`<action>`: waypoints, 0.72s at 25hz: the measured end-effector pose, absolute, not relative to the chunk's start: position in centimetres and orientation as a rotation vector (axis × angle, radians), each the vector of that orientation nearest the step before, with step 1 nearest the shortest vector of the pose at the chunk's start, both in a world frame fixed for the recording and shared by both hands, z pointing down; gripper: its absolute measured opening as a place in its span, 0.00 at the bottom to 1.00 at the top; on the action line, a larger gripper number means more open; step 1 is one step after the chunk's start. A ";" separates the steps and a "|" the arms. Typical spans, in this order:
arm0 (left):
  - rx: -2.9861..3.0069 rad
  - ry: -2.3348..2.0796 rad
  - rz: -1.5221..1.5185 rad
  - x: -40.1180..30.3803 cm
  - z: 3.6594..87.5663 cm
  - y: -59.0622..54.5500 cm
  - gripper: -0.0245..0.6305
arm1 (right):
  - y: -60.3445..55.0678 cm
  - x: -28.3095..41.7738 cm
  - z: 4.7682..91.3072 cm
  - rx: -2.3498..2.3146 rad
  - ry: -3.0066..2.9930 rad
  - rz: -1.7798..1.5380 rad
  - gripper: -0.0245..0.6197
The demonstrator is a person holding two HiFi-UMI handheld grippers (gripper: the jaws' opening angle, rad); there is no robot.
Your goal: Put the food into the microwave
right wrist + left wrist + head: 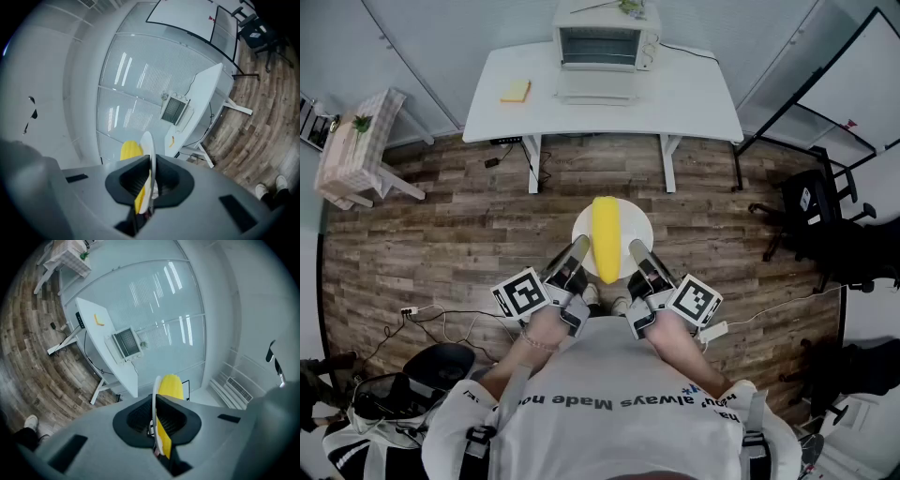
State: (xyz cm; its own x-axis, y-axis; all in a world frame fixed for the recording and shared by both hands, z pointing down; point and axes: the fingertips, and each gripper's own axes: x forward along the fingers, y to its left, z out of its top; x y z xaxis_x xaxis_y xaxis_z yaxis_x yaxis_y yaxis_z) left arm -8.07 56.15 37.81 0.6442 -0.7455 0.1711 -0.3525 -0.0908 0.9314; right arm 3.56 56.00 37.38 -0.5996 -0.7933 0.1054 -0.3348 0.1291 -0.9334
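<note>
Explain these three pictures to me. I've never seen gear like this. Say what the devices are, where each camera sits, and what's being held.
There is no robot here. A person holds a hand-operated clamp, called a gripper, in each hand. The marker cubes are part of the grippers.

The head view comes from a camera on the person's head, looking steeply down. The other two views come from cameras riding on each gripper, looking along its jaws.

The left gripper and right gripper each pinch opposite edges of a white plate, which carries an oblong yellow food. The plate is held up over a wooden floor.

Ahead, a microwave stands on a white table, with a small yellow item to its left.
</note>
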 end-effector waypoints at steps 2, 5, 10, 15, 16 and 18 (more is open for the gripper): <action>1.705 -0.898 -0.421 -8.1 37.7 56.0 0.07 | 56.1 3.6 37.7 -1.104 1.977 -1.488 0.08; 1.738 -0.869 -0.448 -8.1 37.0 55.6 0.07 | 55.9 3.4 37.6 -1.108 1.978 -1.485 0.08; 1.730 -0.868 -0.451 -9.3 37.2 55.1 0.07 | 55.0 2.0 37.3 -1.077 2.002 -1.453 0.08; 1.733 -0.865 -0.449 -9.3 37.7 54.9 0.07 | 55.2 2.2 38.9 -1.115 1.940 -1.507 0.08; 1.727 -0.865 -0.446 -10.1 37.8 54.4 0.07 | 54.6 1.4 38.8 -1.116 1.942 -1.503 0.08; 1.720 -0.870 -0.434 -11.7 37.9 53.1 0.07 | 53.4 -0.1 38.4 -1.114 1.950 -1.496 0.08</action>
